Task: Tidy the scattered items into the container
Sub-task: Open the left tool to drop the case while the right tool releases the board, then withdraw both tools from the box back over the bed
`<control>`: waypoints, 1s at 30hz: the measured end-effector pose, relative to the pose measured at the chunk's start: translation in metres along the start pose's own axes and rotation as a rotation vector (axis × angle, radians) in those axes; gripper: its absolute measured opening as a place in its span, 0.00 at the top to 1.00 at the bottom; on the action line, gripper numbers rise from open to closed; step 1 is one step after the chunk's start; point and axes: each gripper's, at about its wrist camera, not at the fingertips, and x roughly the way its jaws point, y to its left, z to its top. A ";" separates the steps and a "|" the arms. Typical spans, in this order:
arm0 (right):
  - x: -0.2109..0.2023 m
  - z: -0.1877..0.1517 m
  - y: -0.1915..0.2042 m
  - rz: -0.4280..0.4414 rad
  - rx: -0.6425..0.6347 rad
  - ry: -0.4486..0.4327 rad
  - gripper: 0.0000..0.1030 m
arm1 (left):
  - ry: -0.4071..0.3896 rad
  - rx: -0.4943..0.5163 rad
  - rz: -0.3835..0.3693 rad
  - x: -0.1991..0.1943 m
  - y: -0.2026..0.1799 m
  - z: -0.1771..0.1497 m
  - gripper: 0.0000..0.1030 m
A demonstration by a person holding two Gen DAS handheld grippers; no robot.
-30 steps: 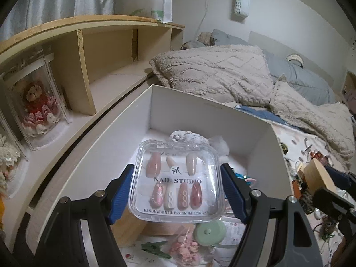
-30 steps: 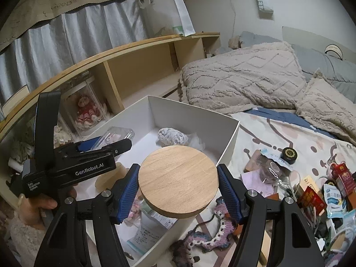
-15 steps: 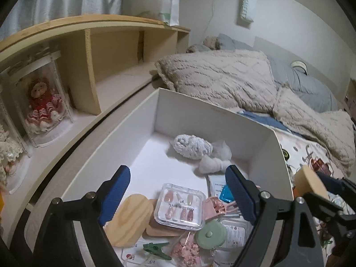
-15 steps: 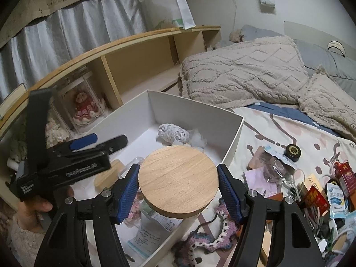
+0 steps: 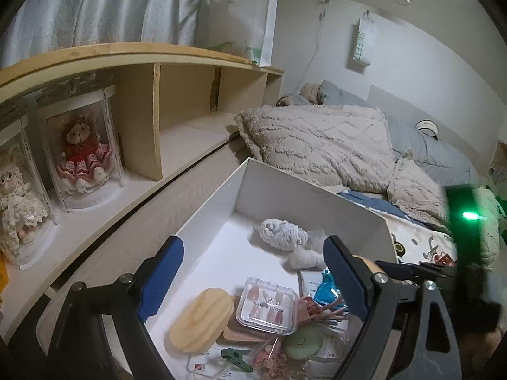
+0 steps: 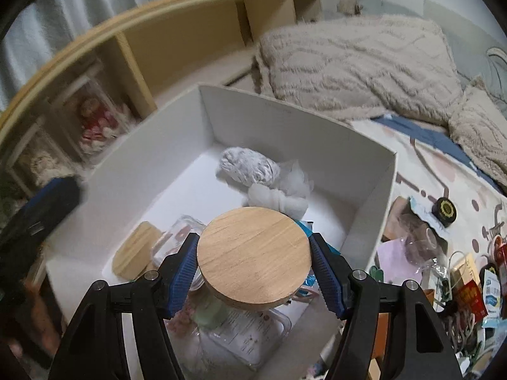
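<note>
The white box (image 5: 301,199) (image 6: 285,133) stands on the bed and holds several small items. A clear nail case (image 5: 267,305) lies in it beside an oval wooden piece (image 5: 201,319), below a white yarn ball (image 5: 282,234). My left gripper (image 5: 252,247) hovers above the box's near end; its jaws are opening and nothing is between them. My right gripper (image 6: 253,243) is shut on a round wooden lid (image 6: 253,262), held over the box's contents. In the right wrist view the left gripper (image 6: 47,202) is a blur at the left.
A wooden shelf (image 5: 190,133) with dolls in clear cases (image 5: 84,155) runs along the left. Fluffy pillows (image 6: 355,63) lie behind the box. Several loose items (image 6: 459,285) and a black round tin (image 6: 445,210) are scattered on the bedsheet to the right of the box.
The left gripper let go of the nail case, which now lies in the box, and drew back and up. The right gripper carried the wooden lid over the box and lower.
</note>
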 end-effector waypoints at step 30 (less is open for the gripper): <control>-0.005 0.006 -0.017 -0.055 0.007 -0.098 0.06 | -0.006 0.004 0.004 0.003 0.002 -0.004 0.06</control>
